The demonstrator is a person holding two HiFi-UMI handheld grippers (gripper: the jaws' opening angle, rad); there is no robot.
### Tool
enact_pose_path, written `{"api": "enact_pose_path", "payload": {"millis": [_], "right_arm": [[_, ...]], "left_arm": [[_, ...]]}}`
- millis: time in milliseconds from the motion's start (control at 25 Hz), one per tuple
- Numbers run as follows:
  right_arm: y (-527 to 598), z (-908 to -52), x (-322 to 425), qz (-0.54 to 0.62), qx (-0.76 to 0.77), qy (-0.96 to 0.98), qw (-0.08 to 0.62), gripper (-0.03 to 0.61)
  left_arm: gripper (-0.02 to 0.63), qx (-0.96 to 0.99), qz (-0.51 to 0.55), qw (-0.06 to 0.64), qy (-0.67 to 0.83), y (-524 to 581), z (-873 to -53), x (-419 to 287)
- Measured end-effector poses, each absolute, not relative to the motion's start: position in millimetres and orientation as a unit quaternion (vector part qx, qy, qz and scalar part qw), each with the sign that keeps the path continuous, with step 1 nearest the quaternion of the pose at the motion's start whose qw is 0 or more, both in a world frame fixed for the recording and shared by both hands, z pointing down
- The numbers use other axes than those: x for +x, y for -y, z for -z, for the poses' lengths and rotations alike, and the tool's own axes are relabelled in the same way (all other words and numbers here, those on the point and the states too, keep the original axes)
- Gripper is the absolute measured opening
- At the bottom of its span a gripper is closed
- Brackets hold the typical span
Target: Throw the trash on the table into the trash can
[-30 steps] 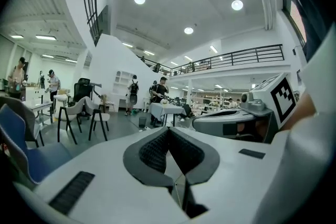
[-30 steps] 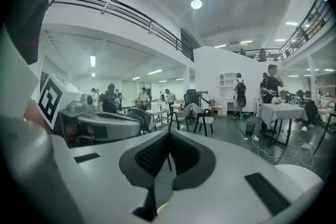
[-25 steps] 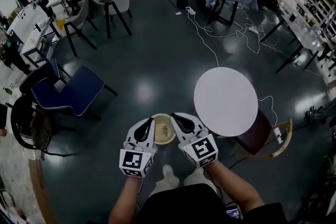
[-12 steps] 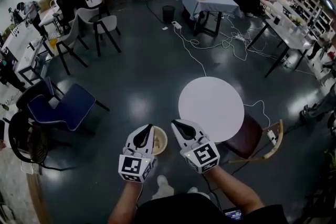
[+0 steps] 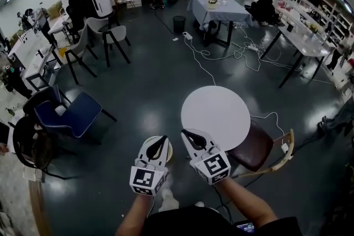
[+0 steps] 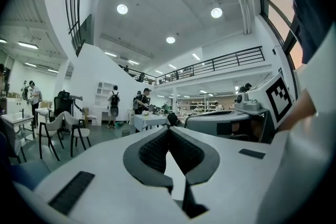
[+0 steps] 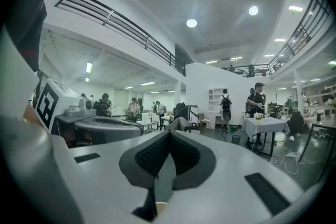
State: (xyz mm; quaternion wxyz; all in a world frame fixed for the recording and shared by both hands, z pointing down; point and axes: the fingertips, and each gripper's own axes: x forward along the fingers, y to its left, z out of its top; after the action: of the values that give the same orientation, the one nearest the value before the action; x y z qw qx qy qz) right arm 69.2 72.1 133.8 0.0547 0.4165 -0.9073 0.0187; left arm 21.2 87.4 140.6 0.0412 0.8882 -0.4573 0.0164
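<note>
The left fingers (image 5: 156, 146) and right fingers (image 5: 193, 140) are each pressed together, holding nothing. The trash can (image 5: 168, 148) sits on the floor just beneath the left fingers, nearer them. The round worktop (image 5: 215, 110) beyond the right fingers shows no trash.

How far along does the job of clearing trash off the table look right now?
Done: the round white table shows a bare top, no trash visible. In hand: nothing; the left gripper and right gripper are both shut and empty, side by side by the trash can. Left: apparently nothing, though the can's inside is hidden.
</note>
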Motion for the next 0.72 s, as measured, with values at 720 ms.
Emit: {"api": "enact_pose_path", "payload": {"millis": [720], "right_arm": [[-161, -119, 171, -0.005, 0.422, 0.906, 0.034, 0.018]], "left_arm": [[0.008, 0.891, -0.023, 0.008, 0.453, -181, -127, 123]]}}
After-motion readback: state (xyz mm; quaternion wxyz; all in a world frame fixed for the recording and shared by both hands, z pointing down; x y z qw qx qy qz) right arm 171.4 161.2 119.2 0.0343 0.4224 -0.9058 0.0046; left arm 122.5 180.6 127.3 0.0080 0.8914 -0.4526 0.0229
